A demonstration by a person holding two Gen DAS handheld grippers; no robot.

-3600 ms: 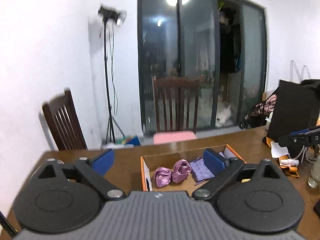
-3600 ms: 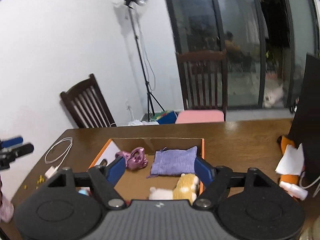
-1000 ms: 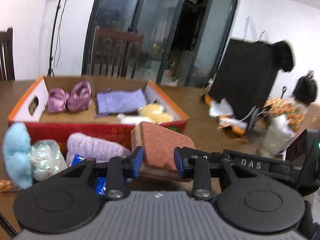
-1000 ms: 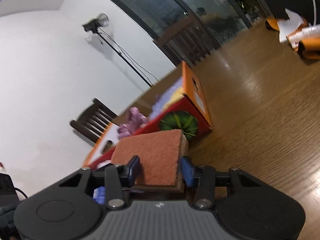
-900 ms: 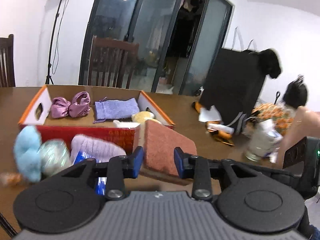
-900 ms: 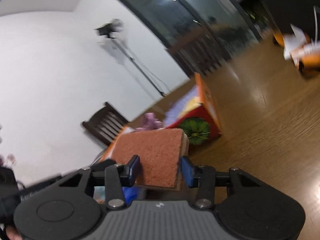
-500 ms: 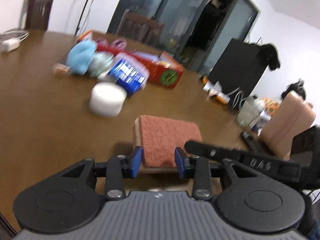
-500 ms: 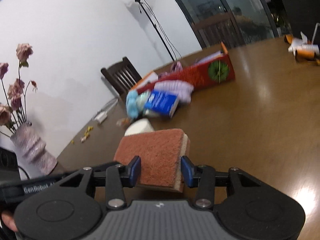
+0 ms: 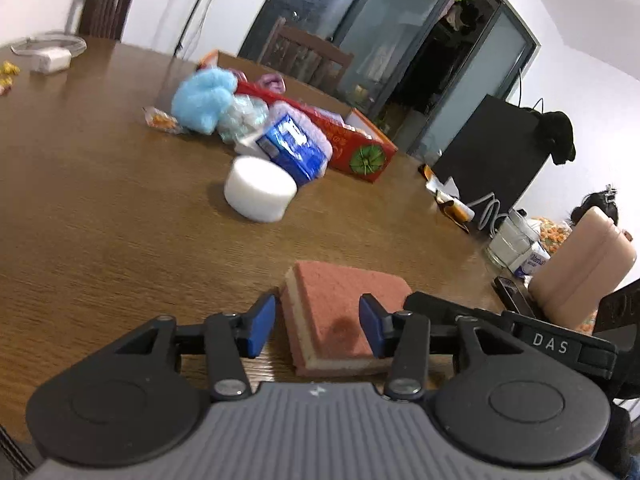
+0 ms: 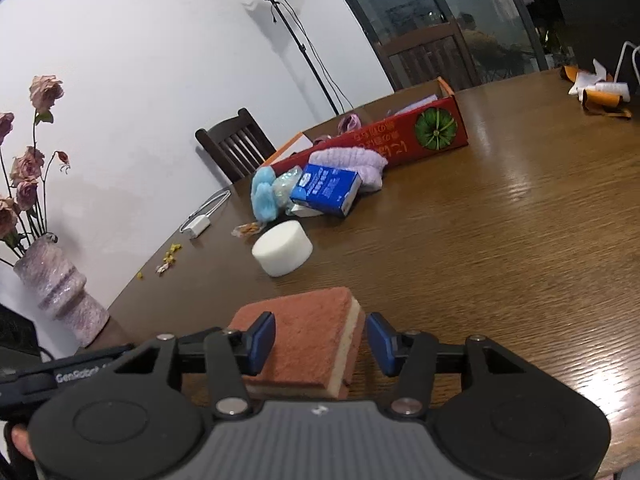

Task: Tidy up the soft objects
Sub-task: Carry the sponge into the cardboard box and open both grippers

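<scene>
On the wood-grain table (image 9: 100,208), a rough rust-red layered sponge (image 9: 340,312) lies flat.

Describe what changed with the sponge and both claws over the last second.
Both claws, left claw and right claw, carried the rust-red scouring sponge away from the red cardboard box and set it on the wooden table. Their jaws have just been opening, releasing it. The white foam cylinder and pile stayed put.

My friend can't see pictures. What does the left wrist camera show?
A red-topped sponge lies on the brown table between the left gripper's jaws, which have just been opening. Farther off sit a white foam puck and a red box.
</scene>
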